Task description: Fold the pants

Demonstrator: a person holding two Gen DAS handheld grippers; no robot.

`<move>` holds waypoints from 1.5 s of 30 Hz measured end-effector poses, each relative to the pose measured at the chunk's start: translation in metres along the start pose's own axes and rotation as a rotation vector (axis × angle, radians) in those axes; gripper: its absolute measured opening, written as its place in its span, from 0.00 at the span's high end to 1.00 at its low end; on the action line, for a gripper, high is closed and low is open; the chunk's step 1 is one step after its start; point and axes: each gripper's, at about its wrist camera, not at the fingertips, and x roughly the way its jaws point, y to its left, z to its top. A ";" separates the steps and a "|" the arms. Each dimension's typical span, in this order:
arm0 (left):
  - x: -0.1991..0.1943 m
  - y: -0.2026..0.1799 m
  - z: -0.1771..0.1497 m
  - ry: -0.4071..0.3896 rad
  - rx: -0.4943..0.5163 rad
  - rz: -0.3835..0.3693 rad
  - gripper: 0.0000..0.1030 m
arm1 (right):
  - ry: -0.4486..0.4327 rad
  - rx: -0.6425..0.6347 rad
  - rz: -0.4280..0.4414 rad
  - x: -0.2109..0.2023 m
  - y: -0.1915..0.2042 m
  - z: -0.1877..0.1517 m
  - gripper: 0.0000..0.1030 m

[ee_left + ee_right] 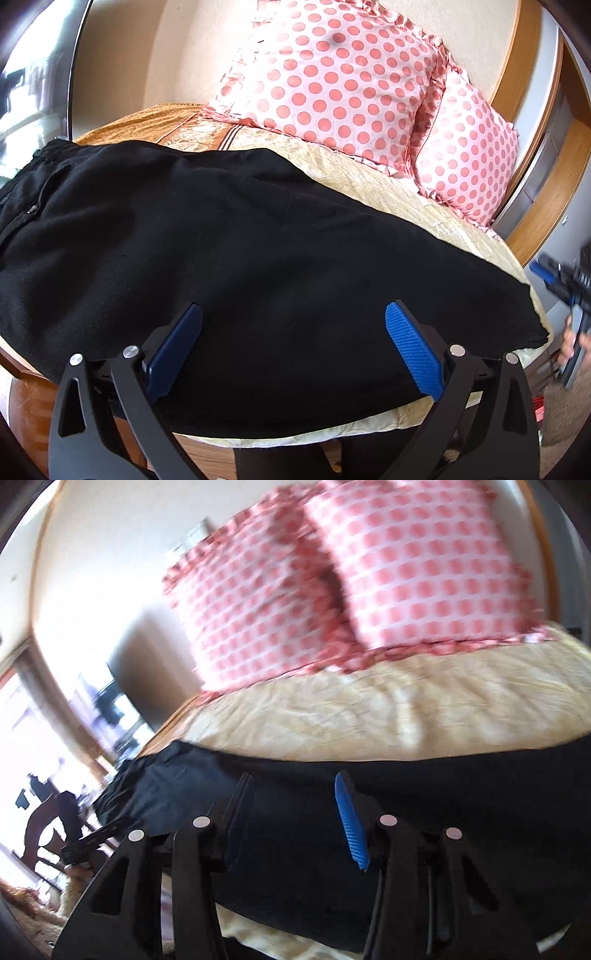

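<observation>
We see soft black pants (207, 236) spread flat along the bed's (388, 184) near edge, just beyond our wide-open, empty left gripper (293, 314) and right gripper (293, 786).

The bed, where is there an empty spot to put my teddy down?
A bare strip of cream bedspread runs between the black pants and the polka-dot pillows. A thin sliver shows at the near edge, below the pants. The pants cover most of the near side; the pillows crowd the head end.
</observation>
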 end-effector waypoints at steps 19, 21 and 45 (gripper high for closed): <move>0.004 -0.005 -0.010 -0.018 0.111 0.052 0.02 | 0.037 0.124 -0.326 0.023 -0.046 0.000 0.29; 0.004 -0.006 -0.010 -0.018 0.108 0.058 0.02 | -0.050 0.190 -0.462 -0.032 -0.070 -0.017 0.29; 0.008 -0.005 -0.002 -0.009 0.050 0.028 0.02 | -0.295 0.758 -0.858 -0.185 -0.218 -0.109 0.58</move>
